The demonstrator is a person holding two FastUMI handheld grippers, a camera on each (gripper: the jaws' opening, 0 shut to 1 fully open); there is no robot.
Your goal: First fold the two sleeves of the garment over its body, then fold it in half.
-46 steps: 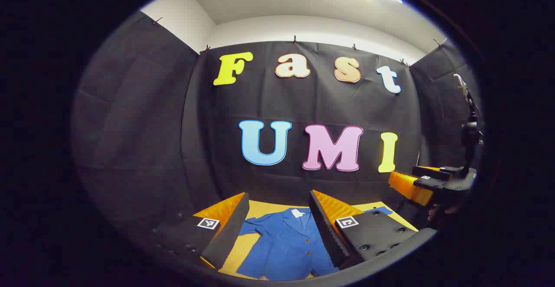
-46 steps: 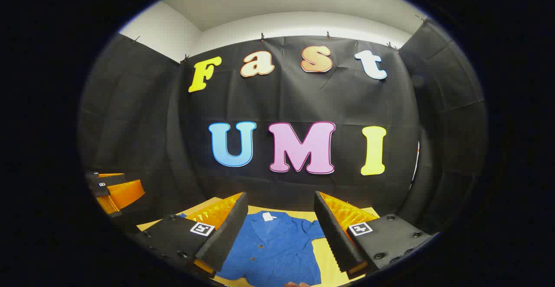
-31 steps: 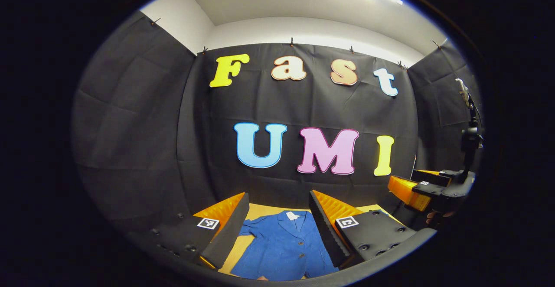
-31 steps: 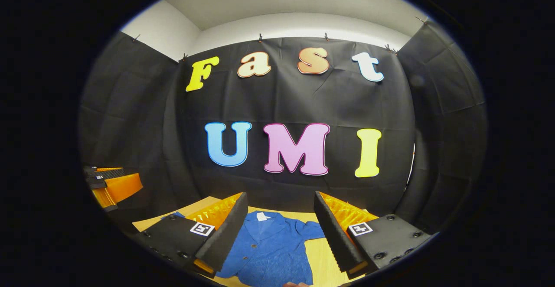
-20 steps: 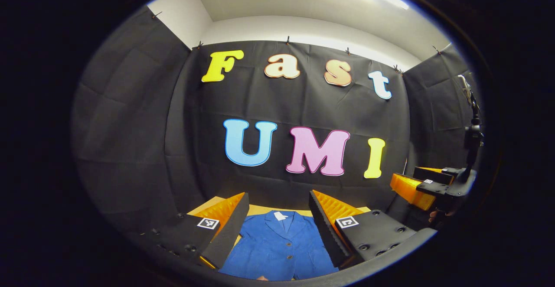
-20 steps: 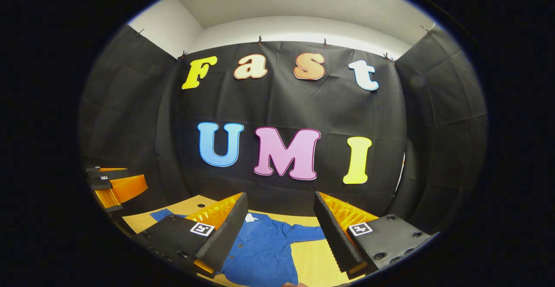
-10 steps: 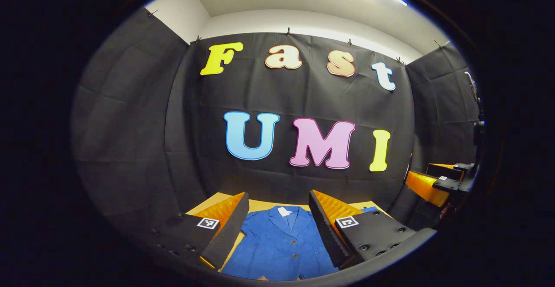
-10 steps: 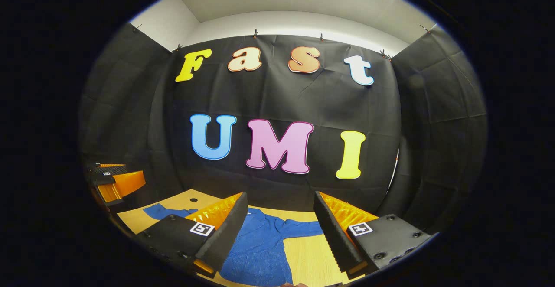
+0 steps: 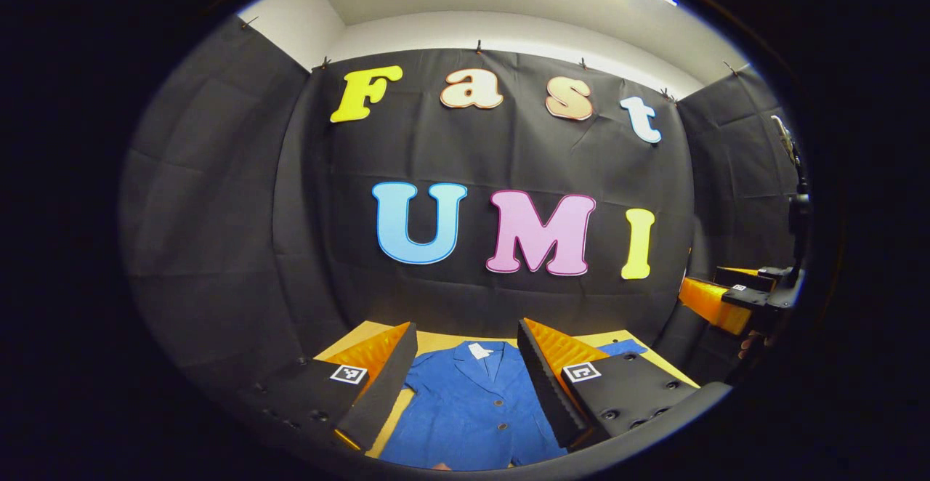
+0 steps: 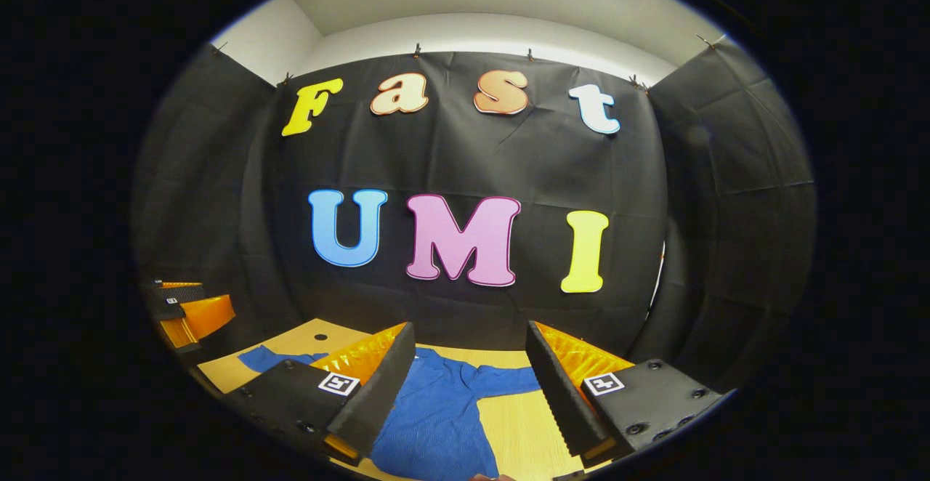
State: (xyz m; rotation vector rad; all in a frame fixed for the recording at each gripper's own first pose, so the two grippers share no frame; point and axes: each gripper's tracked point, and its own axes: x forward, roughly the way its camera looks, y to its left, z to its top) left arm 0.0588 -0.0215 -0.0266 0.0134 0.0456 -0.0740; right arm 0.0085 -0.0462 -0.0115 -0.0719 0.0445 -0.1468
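Since 0.5 s ago, both views have tipped slightly, showing more of the table.

Left gripper view: the left tool [image 9: 465, 365] hangs above the table [image 9: 436, 339], fingers spread, nothing between them. Ahead and below, the blue garment [image 9: 465, 412] lies flat, collar away. The right tool [image 9: 716, 303] is off to the right.

Right gripper view: the right tool [image 10: 468, 372] is spread and empty; the garment's 2 sleeves [image 10: 508, 381] lie unfolded on the table [image 10: 523, 423].

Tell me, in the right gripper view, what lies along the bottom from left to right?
Left gripper → blue garment's far sleeve → garment's body → bare wooden table.
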